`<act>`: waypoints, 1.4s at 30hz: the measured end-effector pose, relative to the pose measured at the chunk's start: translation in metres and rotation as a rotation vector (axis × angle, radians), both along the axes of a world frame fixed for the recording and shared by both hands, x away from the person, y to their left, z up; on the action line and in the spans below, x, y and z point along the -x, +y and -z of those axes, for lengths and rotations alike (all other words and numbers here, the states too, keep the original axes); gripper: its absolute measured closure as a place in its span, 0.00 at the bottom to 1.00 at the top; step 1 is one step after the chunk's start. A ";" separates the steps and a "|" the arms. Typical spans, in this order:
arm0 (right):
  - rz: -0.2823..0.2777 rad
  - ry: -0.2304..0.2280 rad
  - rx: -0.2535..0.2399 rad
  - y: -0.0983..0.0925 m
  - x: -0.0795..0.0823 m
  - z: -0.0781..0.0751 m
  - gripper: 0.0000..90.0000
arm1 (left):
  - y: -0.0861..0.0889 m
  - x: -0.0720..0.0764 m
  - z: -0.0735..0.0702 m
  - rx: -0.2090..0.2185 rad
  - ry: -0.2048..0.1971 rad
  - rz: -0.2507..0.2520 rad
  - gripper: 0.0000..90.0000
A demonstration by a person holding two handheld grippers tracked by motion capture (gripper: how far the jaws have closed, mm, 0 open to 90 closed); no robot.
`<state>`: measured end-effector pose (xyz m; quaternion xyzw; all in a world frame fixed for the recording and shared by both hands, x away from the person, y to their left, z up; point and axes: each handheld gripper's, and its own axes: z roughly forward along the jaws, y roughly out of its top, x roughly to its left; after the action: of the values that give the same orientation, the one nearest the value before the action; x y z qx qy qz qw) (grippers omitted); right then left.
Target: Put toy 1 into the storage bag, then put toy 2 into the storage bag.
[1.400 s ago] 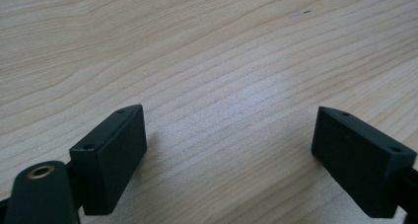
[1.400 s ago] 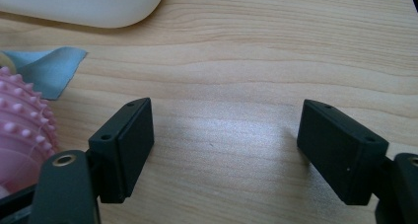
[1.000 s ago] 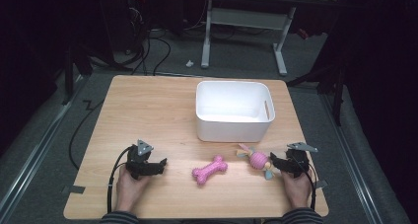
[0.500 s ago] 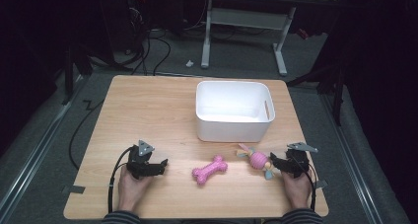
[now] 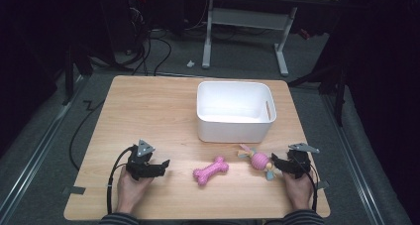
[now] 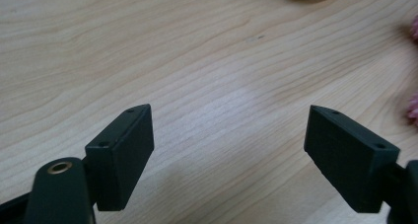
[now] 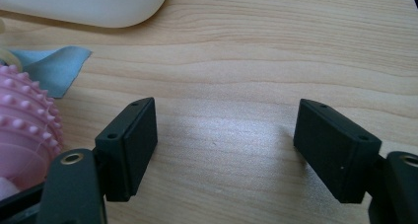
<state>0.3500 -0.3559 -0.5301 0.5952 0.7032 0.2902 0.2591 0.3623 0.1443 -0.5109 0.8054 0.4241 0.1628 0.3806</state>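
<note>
**Both grippers low on the table, toys lying between them**

Against the earlier high-view frames almost nothing has shifted: both hands sit in the same spots, and the bone, ball and bin lie where they did. The one change is in the left gripper [image 5: 161, 166], whose jaws have just been closing a little. They are wide apart, with bare wood between them in the left gripper view [image 6: 226, 155].

The right gripper [image 5: 275, 164] has its jaws spread too, nothing between them but tabletop [image 7: 224, 150]. It points left across the table toward the ball [image 5: 259, 160], which lies just beside its tips; whether they touch I cannot tell. In the right gripper view the ball [image 7: 22, 120] sits outside the left jaw, not between the two.

The ball is pink and covered in small nubs, with pale blue and cream cloth tails at either side. One blue tail [image 7: 54, 68] lies flat toward the bin.

The bone [image 5: 211, 170] is bright pink, with knobbed ends. It lies flat between the grippers, well apart from the left one. Its long axis runs diagonally, the far end pointing right and toward the bin.

The bin [image 5: 234, 127] is white, open-topped, and stands beyond both toys at the table [image 5: 148, 106] centre.
</note>
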 end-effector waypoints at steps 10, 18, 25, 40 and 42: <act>-0.003 0.000 0.000 0.000 0.000 0.000 0.28 | -0.020 -0.003 -0.009 0.013 -0.007 0.083 0.22; -0.004 -0.001 0.001 0.000 0.000 0.000 0.28 | -0.037 -0.002 -0.012 0.015 -0.012 0.148 0.22; -0.007 -0.002 0.002 0.000 0.000 0.000 0.29 | -0.056 -0.001 -0.014 0.053 -0.021 0.196 0.23; -0.011 -0.004 0.000 0.001 0.000 0.000 0.29 | -0.103 -0.003 -0.015 -0.009 0.024 0.273 0.30; -0.011 -0.004 0.000 0.001 0.000 0.000 0.29 | -0.107 -0.003 -0.015 -0.016 0.032 0.280 0.31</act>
<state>0.3496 -0.3553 -0.5301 0.5906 0.7061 0.2927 0.2587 0.3651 0.0376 -0.4959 0.8622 0.3121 0.0985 0.3866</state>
